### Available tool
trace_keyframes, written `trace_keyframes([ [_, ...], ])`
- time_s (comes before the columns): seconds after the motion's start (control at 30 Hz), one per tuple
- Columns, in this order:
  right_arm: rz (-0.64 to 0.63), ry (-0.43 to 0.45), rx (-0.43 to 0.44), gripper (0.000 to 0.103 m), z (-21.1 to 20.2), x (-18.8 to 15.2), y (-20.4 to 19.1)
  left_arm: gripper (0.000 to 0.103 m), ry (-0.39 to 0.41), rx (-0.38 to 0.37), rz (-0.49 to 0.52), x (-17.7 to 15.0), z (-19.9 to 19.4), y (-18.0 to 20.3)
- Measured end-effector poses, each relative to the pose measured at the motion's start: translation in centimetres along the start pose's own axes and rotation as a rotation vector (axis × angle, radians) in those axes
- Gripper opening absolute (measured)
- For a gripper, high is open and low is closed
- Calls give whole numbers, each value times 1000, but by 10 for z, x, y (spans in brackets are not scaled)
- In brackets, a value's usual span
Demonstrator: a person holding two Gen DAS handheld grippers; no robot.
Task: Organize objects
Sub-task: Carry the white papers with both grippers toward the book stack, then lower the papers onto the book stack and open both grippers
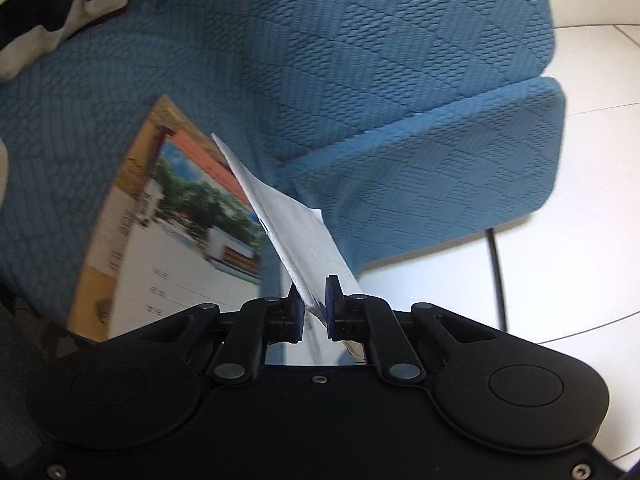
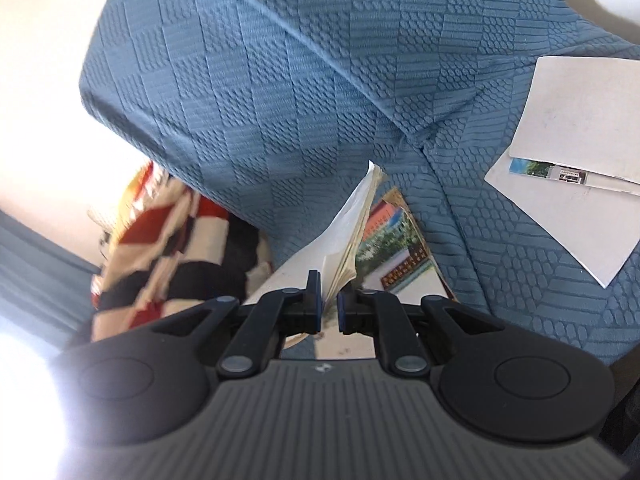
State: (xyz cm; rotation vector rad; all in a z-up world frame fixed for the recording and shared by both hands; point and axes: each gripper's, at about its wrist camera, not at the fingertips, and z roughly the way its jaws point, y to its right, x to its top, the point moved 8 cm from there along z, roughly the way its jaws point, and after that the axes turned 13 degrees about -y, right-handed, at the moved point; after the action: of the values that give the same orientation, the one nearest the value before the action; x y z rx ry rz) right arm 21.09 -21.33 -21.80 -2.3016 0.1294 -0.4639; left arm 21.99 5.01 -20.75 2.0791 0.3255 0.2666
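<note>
booklet (image 1: 172,232) print blurred, blanket (image 2: 168,240) smeared

The left gripper (image 1: 313,304) pinches the near edge of a white sheet (image 1: 288,220), which rises tilted over the blue sofa (image 1: 360,60). Under it, a notebook (image 1: 168,220) with a photo cover lies on the seat, near its front edge. A black-and-cream fabric (image 1: 52,20) sits at the sofa's far left.

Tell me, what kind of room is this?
Probably a living room at home. There is a blue quilted sofa, a checked blanket lying beside it, and a white tiled floor. Notebooks with photo covers lie on the sofa seat.
</note>
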Motion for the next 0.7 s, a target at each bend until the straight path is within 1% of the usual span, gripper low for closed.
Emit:
trace_keyframes([
  [0.17, -28, -38, -55, 11, 21, -7, 7, 8, 4, 60, -7, 3, 6, -21],
  [0.4, -64, -72, -134, 11, 36, -21, 16, 8, -8, 140, 0, -6, 15, -37],
  [0.43, -66, -77, -142, 11, 38, -23, 17, 8, -11, 162, 5, -8, 17, -39],
  [0.53, -82, -101, -160, 11, 45, -29, 20, 11, -16, 274, 51, -13, 21, -42],
  [0.6, -96, -122, -184, 12, 50, -34, 22, 11, -24, 310, 56, -15, 24, -45],
  [0.7, -112, -148, -215, 12, 57, -39, 26, 11, -38, 340, 47, -18, 28, -53],
])
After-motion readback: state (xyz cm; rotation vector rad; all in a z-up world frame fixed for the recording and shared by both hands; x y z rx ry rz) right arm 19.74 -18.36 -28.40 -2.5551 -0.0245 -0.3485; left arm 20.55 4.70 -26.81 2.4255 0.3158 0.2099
